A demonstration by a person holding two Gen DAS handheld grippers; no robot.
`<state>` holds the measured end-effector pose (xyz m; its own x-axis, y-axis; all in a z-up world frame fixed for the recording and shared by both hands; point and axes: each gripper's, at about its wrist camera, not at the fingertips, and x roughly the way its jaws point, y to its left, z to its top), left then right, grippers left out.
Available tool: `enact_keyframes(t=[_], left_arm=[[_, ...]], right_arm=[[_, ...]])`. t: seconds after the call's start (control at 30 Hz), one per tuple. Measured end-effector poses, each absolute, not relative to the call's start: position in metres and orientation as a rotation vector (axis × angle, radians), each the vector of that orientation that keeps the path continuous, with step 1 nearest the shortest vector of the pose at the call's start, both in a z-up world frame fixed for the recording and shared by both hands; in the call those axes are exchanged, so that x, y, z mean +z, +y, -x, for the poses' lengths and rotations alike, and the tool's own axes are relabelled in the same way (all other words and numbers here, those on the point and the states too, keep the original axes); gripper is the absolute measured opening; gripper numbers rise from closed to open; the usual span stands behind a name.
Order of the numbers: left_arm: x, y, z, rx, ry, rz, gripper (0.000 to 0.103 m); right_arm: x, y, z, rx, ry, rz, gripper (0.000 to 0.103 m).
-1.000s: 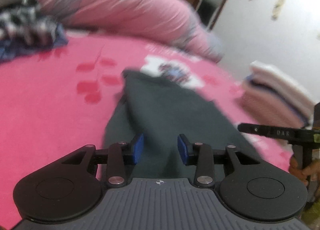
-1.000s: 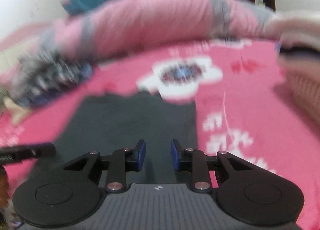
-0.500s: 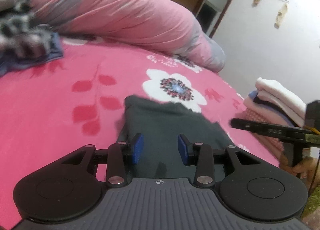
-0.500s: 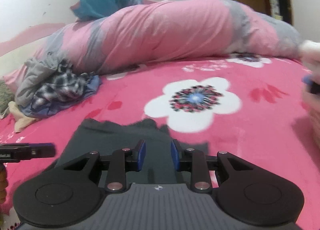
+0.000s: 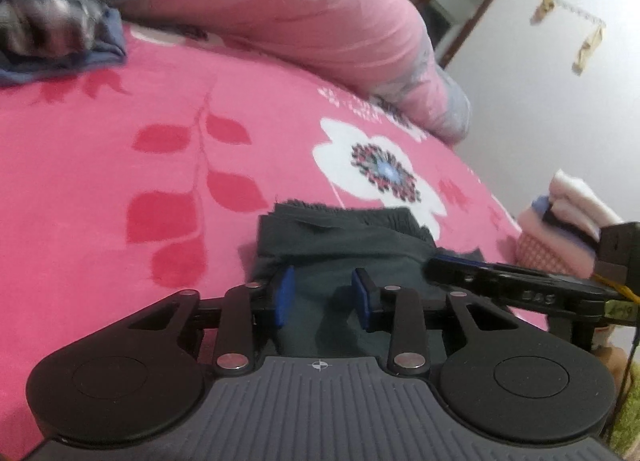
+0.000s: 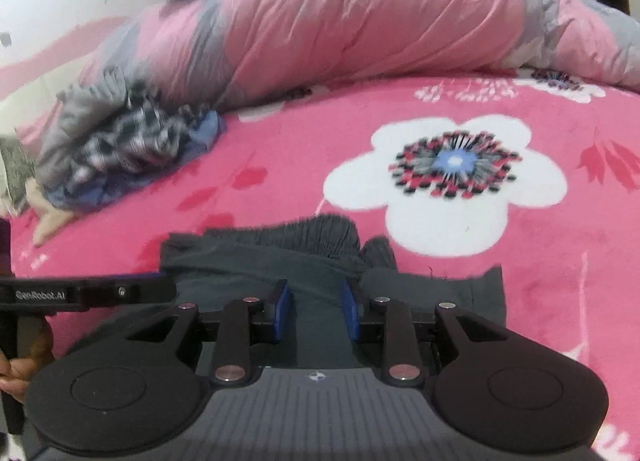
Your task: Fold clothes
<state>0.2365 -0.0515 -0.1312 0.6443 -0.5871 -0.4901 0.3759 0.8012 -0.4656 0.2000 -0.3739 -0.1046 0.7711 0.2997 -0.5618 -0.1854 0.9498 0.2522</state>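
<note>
A dark grey garment lies folded on the pink flowered bedspread, its gathered waistband at the far end. My left gripper is open low over its near left part. My right gripper is open over the same garment on its right side. Neither holds cloth. The right gripper's finger shows in the left wrist view, and the left gripper's finger shows in the right wrist view. The garment's near part is hidden under both grippers.
A rolled pink and grey duvet runs along the far side of the bed. A heap of unfolded checked and blue clothes lies at the far left. A stack of folded clothes sits at the bed's right edge. A wall and door frame stand beyond.
Both grippers have moved toward me and lower along the grey garment. It now looks shorter, with its far edge and waistband nearer to the fingers. Both jaws stay open.
</note>
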Motion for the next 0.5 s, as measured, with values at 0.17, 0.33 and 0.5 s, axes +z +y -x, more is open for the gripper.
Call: enact_keyframes(t=[0.17,0.33,0.5], left_arm=[[-0.128,-0.049,-0.246,-0.542,0.667,0.363,0.055],[-0.130,-0.051,-0.262,-0.540,0.700,0.406,0.033],[-0.131,-0.042,-0.257,-0.557,0.660,0.471,0.005]], right_arm=[[-0.091,-0.424,-0.174,0.129,0.514,-0.344,0.073],[-0.120,-0.465,-0.179,0.035,0.594,-0.581,0.075],[-0.139,-0.474,-0.180,0.053,0.595,-0.667,0.073]])
